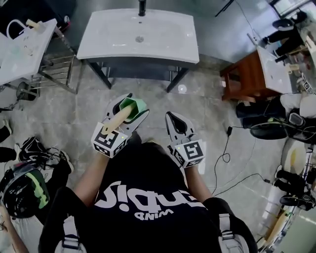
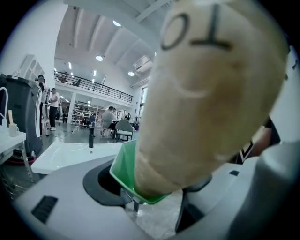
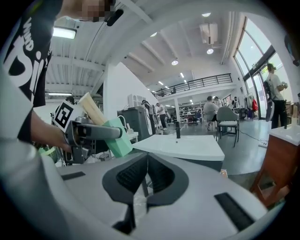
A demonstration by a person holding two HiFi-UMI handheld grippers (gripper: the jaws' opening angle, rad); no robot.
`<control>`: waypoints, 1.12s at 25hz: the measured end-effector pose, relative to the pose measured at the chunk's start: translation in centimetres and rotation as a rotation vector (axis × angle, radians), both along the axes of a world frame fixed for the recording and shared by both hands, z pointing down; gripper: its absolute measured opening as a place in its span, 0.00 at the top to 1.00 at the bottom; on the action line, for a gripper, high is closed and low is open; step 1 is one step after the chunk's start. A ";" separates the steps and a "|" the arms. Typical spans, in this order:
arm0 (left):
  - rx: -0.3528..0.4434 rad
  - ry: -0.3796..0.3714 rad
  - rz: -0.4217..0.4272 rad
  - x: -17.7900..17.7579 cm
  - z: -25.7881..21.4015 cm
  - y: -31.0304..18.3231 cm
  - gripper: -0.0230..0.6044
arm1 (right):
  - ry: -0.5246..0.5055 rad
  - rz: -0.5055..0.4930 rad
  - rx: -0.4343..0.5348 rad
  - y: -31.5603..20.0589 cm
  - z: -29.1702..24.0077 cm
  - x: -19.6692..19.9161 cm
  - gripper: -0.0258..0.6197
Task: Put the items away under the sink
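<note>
Grey tiled floor of a big open hall, seen from above the person; one white sink on a dark frame stands ahead.

Two hand-held grippers, both held up in front of the chest, short of the sink.

Left hand-held gripper: jaws clamped on one green-headed tool. Its tan handle slants back over the gripper body, away from the sink. In the left gripper view the handle fills most of the frame and the green head sits between the jaws.

Right hand-held gripper: jaws together, nothing between them, confirmed in the right gripper view. It sits just right of the left one and apart from it. That view also shows the left hand-held gripper with the green head nearer the sink than the handle.

One black faucet at the sink's far edge. The space under the sink is dark, contents not readable.

Right of the sink: one brown wooden stand. Left of the sink: one white worktop. Black cable on the floor on the sink's right side.
</note>
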State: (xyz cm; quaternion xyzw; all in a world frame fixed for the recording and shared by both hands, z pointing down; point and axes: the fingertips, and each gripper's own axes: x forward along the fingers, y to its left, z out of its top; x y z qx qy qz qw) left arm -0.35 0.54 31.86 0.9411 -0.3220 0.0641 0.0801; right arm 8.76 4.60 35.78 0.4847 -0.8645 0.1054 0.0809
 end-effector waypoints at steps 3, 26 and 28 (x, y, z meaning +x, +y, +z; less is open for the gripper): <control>-0.008 -0.011 -0.027 -0.3 0.2 -0.4 0.44 | 0.004 -0.028 -0.035 -0.6 0.7 -0.2 0.93; -0.032 -0.033 -0.076 -1.3 2.8 -7.7 0.44 | 0.006 -0.054 -0.075 -9.3 3.4 -0.5 0.93; -0.043 -0.035 -0.082 -1.7 3.2 -8.7 0.44 | 0.003 -0.057 -0.079 -10.6 3.7 -0.8 0.93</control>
